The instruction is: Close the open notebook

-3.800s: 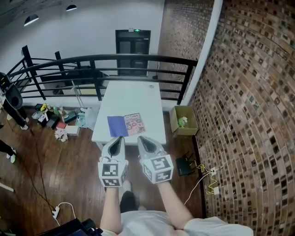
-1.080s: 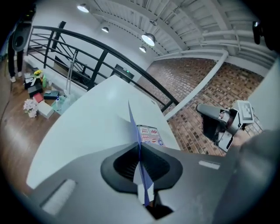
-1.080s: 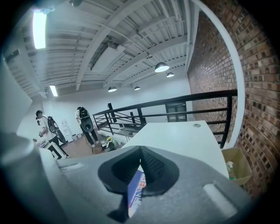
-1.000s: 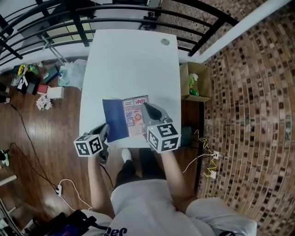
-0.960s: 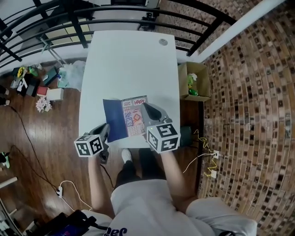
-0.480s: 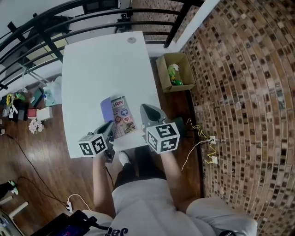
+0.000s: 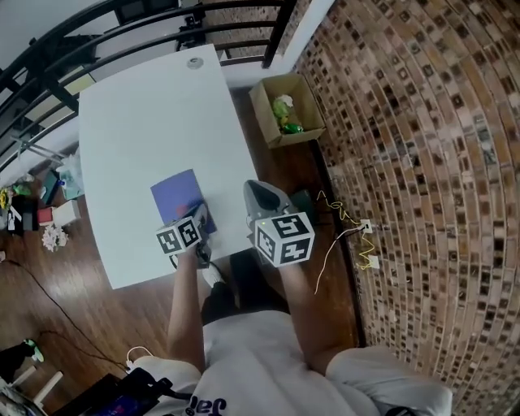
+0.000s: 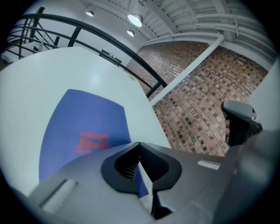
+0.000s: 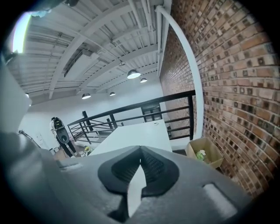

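The notebook (image 7: pixel 175 195) lies closed on the white table (image 7: pixel 138 122), blue cover up; the left gripper view shows red print on its cover (image 8: pixel 83 127). My left gripper (image 7: pixel 201 215) hangs over the notebook's near right corner. Its jaws have just been closing and now meet, shut, with nothing held between them (image 8: pixel 140 144). My right gripper (image 7: pixel 258 188) is past the table's right edge, apart from the notebook. Its jaws also meet, shut and empty (image 9: pixel 140 148), and it points along the table (image 9: pixel 131 133) toward the railing.
A cardboard box (image 7: pixel 284 110) with a green toy stands on the wood floor right of the table, against the brick wall (image 7: pixel 422 162). A black railing (image 7: pixel 122 24) runs behind the table. Cables and a plug (image 7: pixel 357 236) lie on the right; clutter (image 7: pixel 49 219) is on the left.
The notebook was open with its colourful page showing; it folded over and now lies closed. My left gripper came right onto it. My right gripper drew off past the table's edge.
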Demonstrator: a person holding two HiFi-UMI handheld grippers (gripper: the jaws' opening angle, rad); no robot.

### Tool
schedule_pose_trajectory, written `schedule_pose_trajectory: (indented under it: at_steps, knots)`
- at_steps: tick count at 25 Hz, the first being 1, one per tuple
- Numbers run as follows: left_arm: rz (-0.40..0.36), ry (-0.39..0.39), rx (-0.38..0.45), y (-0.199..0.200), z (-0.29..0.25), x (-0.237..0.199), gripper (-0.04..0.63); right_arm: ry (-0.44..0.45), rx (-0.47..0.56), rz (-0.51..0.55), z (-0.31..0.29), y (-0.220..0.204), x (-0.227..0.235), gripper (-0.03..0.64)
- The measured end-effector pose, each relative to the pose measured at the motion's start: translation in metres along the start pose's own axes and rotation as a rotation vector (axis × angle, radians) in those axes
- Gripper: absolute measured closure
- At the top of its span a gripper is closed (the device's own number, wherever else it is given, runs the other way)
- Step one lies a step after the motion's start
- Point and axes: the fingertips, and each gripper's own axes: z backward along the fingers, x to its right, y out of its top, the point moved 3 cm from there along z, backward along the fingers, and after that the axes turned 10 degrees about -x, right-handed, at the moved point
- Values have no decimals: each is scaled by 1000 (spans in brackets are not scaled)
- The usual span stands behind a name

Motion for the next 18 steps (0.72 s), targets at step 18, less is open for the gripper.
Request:
schedule_pose_trajectory:
  at_steps: [18]
  knots:
    - [-130,-32,130,-13,101,46,584,56,115,28,52,19,-63,626]
